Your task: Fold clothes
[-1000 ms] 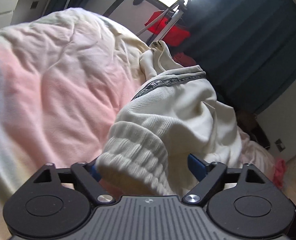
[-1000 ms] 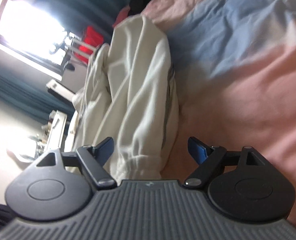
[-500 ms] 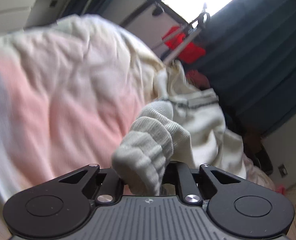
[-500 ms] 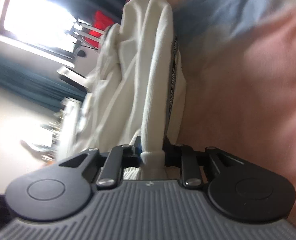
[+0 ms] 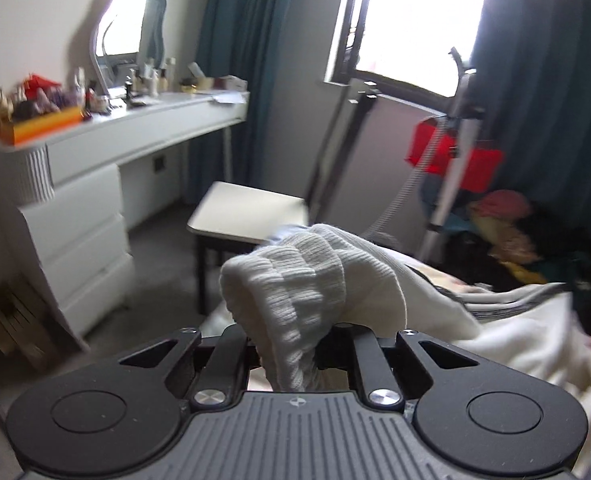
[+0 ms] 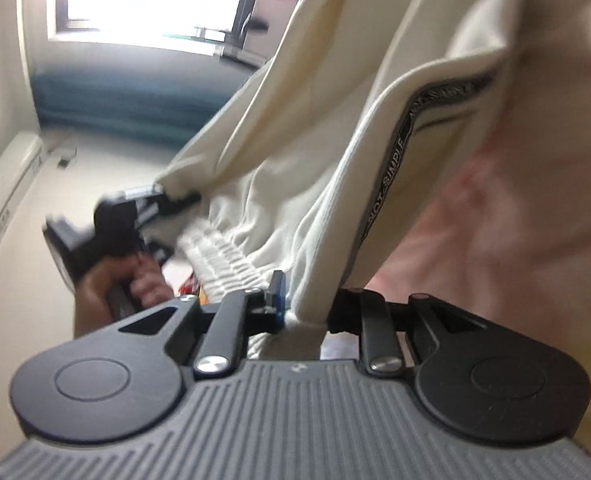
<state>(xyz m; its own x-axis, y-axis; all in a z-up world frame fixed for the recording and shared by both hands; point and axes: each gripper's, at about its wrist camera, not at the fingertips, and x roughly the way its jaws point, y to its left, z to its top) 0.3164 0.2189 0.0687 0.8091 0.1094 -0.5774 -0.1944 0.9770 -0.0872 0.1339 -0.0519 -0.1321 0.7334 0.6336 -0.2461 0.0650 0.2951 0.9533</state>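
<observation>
Left wrist view: left gripper (image 5: 291, 354) clenched on ribbed cuff (image 5: 291, 292) of cream sweatshirt (image 5: 507, 340), frame centre; cloth trails lower right. Floor (image 5: 163, 276) open at left, stool (image 5: 247, 216) behind. Right wrist view: right gripper (image 6: 303, 312) grasps hem (image 6: 231, 264); garment's long axis runs toward upper right.

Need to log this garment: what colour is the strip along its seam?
Black strip with pale lettering on the cream garment; clearest in the right wrist view.
</observation>
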